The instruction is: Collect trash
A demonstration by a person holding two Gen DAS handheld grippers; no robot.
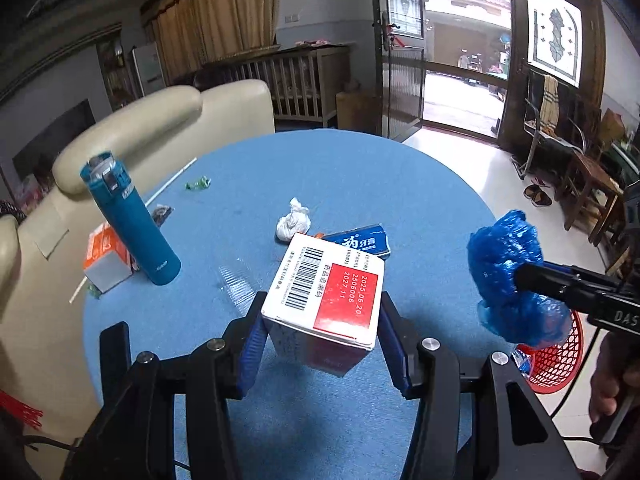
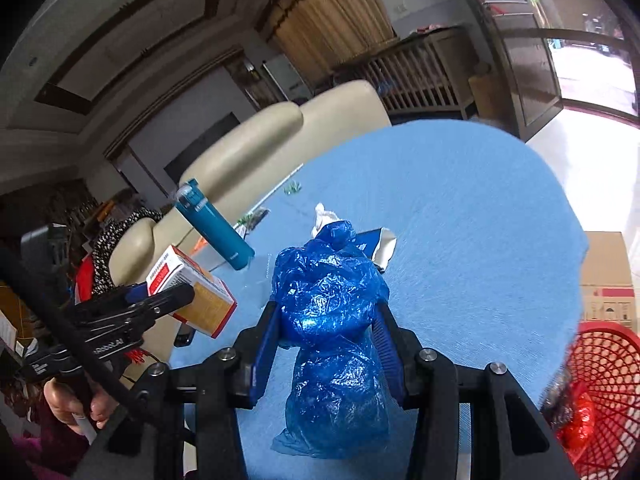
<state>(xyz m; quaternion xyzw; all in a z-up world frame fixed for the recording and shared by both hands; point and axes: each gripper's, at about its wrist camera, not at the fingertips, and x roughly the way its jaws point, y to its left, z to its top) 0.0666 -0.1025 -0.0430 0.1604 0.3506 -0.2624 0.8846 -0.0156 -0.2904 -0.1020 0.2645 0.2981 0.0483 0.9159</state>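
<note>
Left tongs clench the light, stiff white-and-red cardboard box by its sides; right tongs pinch the soft, crushable crumpled blue plastic bag mid-body.

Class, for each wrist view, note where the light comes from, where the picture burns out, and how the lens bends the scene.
Left wrist view: daylight enters through the open doorway, the floor beyond washed pale; the round table bulges, corners black. Right wrist view: the floor by the door burns white, the blue plastic bag shows glossy glare, and the cream chair curves.
</note>
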